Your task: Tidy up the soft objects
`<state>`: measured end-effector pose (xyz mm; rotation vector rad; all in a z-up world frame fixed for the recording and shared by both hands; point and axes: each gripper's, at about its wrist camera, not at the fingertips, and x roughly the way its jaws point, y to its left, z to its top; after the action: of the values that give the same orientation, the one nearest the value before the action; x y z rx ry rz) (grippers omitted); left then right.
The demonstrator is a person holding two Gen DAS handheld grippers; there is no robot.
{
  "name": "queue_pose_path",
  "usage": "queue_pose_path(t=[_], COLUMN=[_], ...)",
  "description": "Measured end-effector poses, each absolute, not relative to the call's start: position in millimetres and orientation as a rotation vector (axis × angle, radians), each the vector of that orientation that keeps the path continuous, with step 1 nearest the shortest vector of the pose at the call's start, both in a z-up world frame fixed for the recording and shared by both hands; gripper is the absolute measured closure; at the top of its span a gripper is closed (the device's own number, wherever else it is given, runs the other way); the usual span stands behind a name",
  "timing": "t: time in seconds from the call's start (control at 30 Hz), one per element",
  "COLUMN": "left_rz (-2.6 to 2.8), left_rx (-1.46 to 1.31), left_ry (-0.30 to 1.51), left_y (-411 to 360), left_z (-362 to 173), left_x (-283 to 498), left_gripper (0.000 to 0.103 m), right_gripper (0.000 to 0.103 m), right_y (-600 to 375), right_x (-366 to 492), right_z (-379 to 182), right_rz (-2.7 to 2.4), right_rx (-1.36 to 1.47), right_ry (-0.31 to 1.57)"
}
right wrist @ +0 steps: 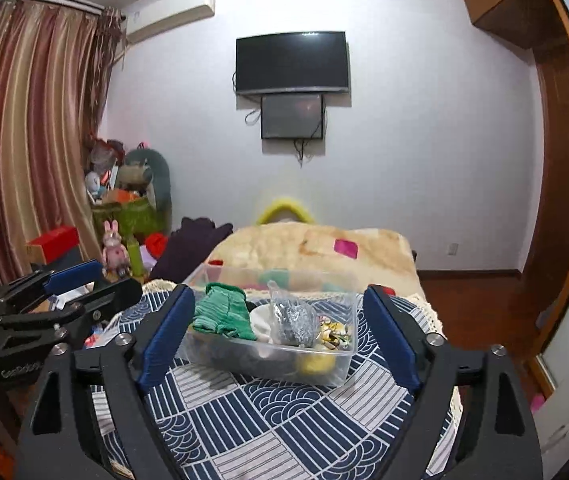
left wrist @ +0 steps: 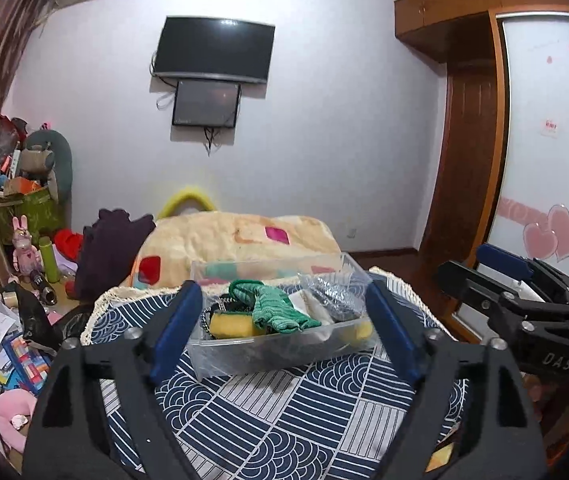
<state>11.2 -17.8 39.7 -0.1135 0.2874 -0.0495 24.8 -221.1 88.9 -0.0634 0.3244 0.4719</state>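
Note:
A clear plastic bin (left wrist: 244, 356) stands on a blue-and-white patterned cloth (left wrist: 284, 412). It holds a green knit cloth (left wrist: 274, 306), a yellow sponge (left wrist: 230, 326), a clear bag with grey contents (left wrist: 336, 296) and other soft items. My left gripper (left wrist: 284, 320) is open and empty, its jaws wide on either side of the bin, just in front of it. In the right wrist view the bin (right wrist: 244, 360) shows the green cloth (right wrist: 224, 312) and the bag (right wrist: 294, 320). My right gripper (right wrist: 280, 328) is open and empty, framing the bin the same way.
A folded cream blanket (left wrist: 236, 240) lies behind the bin. Clutter of toys, boxes and papers (left wrist: 16, 320) fills the floor at left. A wardrobe (left wrist: 544, 140) stands at right. The right gripper (left wrist: 516, 300) shows at the left view's right edge; the left gripper (right wrist: 44, 308) shows at the right view's left.

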Motion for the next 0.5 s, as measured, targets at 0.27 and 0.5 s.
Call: queue_pose_path(t=[0.27, 0.5], left_rz=[-0.031, -0.03], left_rx=[-0.075, -0.065], left_ry=[0.252, 0.237], left_y=[-28, -31], left_z=[33, 27], left_x=[-1, -6], left_gripper=[0.004, 0.001], right_gripper=[0.001, 0.0], right_y=[-231, -234], right_x=[21, 18], right_z=[84, 77], right_rz=[0.466, 0.476], right_rx=[-0.04, -0.049], right_ry=[0.276, 0.246])
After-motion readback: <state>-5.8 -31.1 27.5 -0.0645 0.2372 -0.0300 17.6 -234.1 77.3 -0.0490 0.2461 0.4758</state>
